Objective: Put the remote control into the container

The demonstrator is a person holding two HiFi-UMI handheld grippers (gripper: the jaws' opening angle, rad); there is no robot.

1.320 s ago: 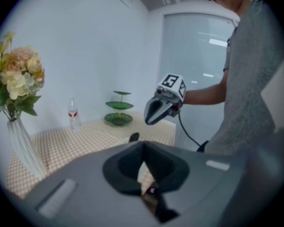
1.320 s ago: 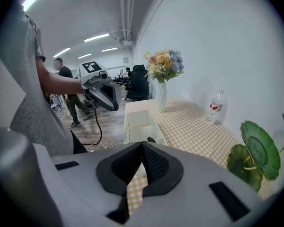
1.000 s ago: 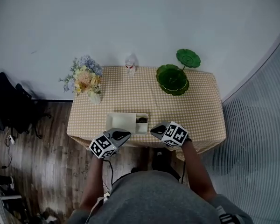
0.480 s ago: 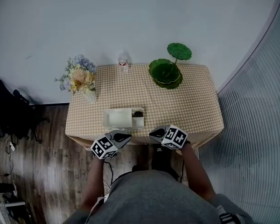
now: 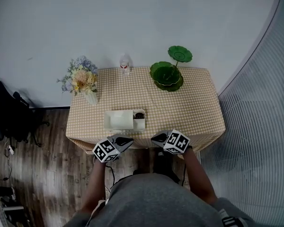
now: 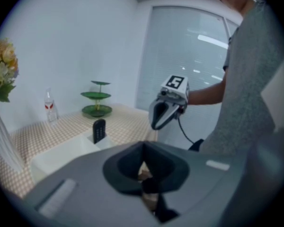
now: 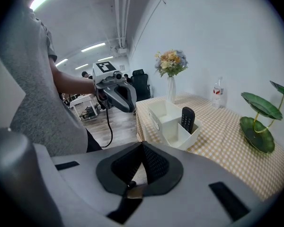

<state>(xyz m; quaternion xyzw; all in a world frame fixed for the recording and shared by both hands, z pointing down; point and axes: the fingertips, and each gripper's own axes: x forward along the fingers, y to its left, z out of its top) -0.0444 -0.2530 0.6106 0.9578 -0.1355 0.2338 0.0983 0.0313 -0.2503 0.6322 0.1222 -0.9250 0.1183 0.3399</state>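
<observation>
Table [image 5: 189, 112] under a tan checked cloth, white container [image 5: 117, 120] near its front edge, green tiered dish [image 5: 166, 74] and vase of flowers [image 5: 83, 79] along the back. Left gripper [image 5: 127, 139] and right gripper [image 5: 155, 136] held off the front edge, apart from the container, each with jaws pressed together on nothing, black-and-white square markers on their cubes. Remote control [image 7: 187, 119]: black, slim, rows of small buttons, standing upright in the container's small end compartment; water bottle [image 5: 125, 63] at the back carries a red label, print too small to read.
</observation>
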